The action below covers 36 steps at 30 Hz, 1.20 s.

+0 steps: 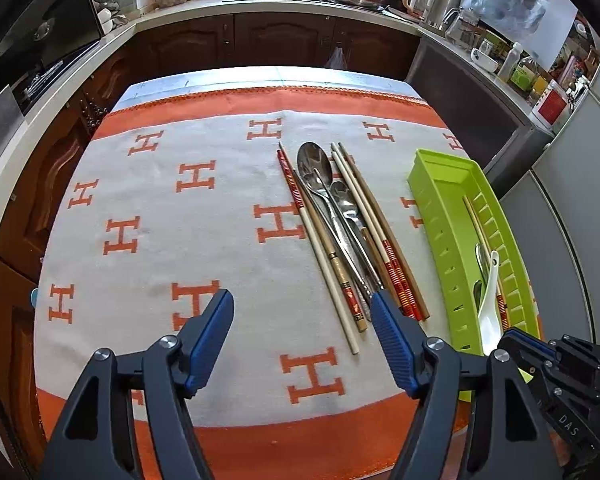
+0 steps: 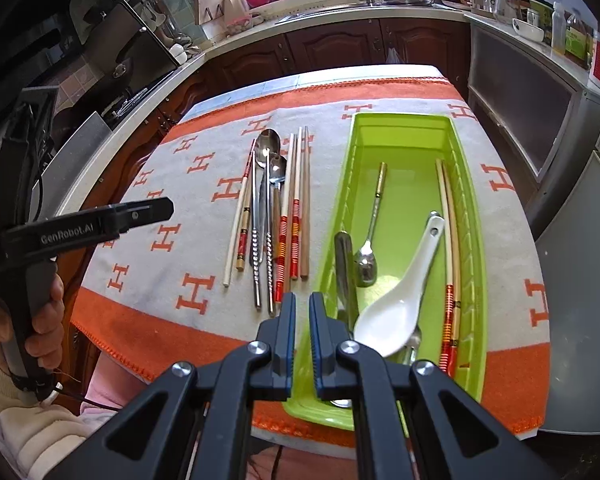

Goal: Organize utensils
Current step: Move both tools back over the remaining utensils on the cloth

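Ribbed blue pads on the left gripper (image 1: 302,310), black plastic arms, jaws spread wide with nothing between, hovering over the cloth (image 1: 160,208). Fuzzy grey towel-ish fabric, orange H letters, orange border. Right gripper (image 2: 302,306) pinched together, empty, just a sliver of gap, parked at the near end of the green tray (image 2: 474,240).

Loose pile of utensils (image 1: 340,224) lying on the cloth beside the tray: shiny steel spoons, twisted metal chopsticks, pale wooden chopsticks with red and orange banded ends, all overlapping, hard to count.

Glossy lime plastic tray, long and rectangular, slotted walls. Inside: white ceramic soup spoon (image 2: 396,300), small steel spoon (image 2: 370,240) with a brassy handle tip, pair of banded chopsticks (image 2: 450,256) along the right wall. Tray's near end hidden behind the right gripper.
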Each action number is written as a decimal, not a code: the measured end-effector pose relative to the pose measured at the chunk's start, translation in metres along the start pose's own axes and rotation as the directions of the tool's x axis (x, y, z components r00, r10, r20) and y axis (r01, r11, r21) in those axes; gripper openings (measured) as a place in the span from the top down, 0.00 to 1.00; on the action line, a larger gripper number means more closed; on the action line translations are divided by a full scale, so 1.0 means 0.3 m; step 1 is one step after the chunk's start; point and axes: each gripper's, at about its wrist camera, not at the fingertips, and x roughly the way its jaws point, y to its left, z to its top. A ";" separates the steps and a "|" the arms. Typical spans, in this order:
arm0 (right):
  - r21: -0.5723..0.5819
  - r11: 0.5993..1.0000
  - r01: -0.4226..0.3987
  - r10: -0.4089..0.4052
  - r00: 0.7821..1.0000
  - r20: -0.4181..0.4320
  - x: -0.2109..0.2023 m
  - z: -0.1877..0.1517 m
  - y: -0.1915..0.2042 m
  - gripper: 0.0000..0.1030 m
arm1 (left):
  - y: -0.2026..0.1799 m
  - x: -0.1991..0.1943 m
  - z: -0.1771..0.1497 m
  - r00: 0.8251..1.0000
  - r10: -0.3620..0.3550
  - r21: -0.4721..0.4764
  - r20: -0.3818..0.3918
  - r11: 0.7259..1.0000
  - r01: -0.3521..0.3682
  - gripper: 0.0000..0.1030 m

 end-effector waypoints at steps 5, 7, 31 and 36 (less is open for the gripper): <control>-0.005 1.000 -0.016 0.016 1.000 0.002 0.017 0.028 0.036 0.93 | 0.033 0.007 -0.008 0.999 0.032 -0.002 0.007 0.999 -0.032 0.29; -0.003 1.000 -0.022 0.022 1.000 -0.002 0.029 0.039 0.045 0.93 | 0.046 0.012 -0.007 0.999 0.036 -0.006 0.007 0.999 -0.036 0.28; -0.034 0.997 -0.076 0.070 0.988 -0.136 0.315 0.202 0.131 0.93 | 0.139 0.202 0.051 0.997 -0.051 -0.059 -0.062 0.997 0.048 0.26; -0.054 0.997 -0.052 0.041 0.982 -0.183 0.388 0.196 0.144 0.93 | 0.146 0.224 0.050 0.997 -0.042 -0.050 -0.071 0.998 0.038 0.26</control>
